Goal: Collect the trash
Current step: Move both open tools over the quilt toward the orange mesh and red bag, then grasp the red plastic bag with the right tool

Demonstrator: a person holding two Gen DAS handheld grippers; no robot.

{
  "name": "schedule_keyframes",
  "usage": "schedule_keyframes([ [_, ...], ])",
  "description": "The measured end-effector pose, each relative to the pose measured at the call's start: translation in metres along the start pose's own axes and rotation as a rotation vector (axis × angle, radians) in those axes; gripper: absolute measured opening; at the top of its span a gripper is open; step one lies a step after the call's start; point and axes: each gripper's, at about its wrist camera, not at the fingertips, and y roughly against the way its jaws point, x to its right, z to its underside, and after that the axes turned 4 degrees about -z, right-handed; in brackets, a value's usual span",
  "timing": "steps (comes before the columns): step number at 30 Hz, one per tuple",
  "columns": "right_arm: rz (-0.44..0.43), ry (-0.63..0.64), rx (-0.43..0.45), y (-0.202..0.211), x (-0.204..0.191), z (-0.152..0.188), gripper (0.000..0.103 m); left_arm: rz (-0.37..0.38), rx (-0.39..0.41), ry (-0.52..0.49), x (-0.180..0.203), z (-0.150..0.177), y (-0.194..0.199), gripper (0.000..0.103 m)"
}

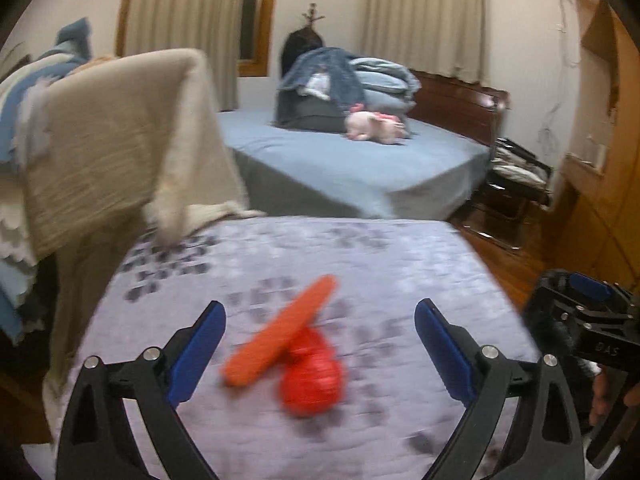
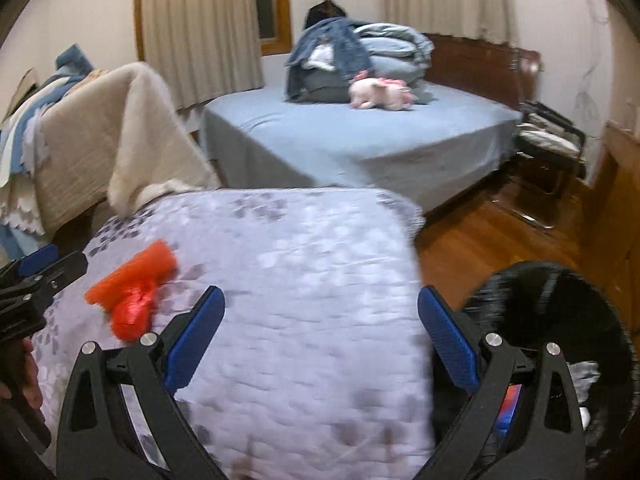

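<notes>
Both my left gripper [image 1: 320,344] and right gripper [image 2: 320,336] gape wide, empty, red trash [image 1: 292,356] on bed [image 1: 400,264] between left fingers.

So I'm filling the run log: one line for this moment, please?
left claw: open, over red-orange plastic trash | right claw: open, empty | trash on patterned lavender quilt | black bin at right

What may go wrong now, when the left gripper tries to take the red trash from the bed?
1. The orange strip lies loose on the red bag, so the open left gripper may take only one.
2. The soft bedspread may get pinched too.
3. The black bin stands beside the bed; a drop could miss it.
</notes>
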Motion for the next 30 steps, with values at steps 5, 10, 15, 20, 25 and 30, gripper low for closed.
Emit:
schedule_keyframes([
  [5, -0.076, 0.044, -0.025, -0.027, -0.049, 0.008, 0.095, -0.077, -0.014, 0.037, -0.045, 0.015, -0.006, 0.094],
  [10, -0.138, 0.073, -0.059, -0.050, -0.088, 0.015, 0.094, -0.136, -0.022, 0.084, -0.079, 0.024, -0.009, 0.094],
  [15, -0.171, 0.117, -0.088, -0.070, -0.120, 0.020, 0.094, -0.160, -0.023, 0.105, -0.097, 0.029, -0.007, 0.094],
  [20, -0.214, 0.132, -0.151, -0.090, -0.135, 0.027, 0.074, -0.170, -0.029, 0.125, -0.111, 0.034, -0.006, 0.094],
  [25, -0.285, 0.147, -0.184, -0.096, -0.144, 0.031, 0.057, -0.167, -0.035, 0.148, -0.117, 0.034, -0.008, 0.094],
  [30, -0.344, 0.167, -0.199, -0.090, -0.145, 0.028, 0.027, -0.147, -0.043, 0.149, -0.111, 0.034, -0.013, 0.094],
])
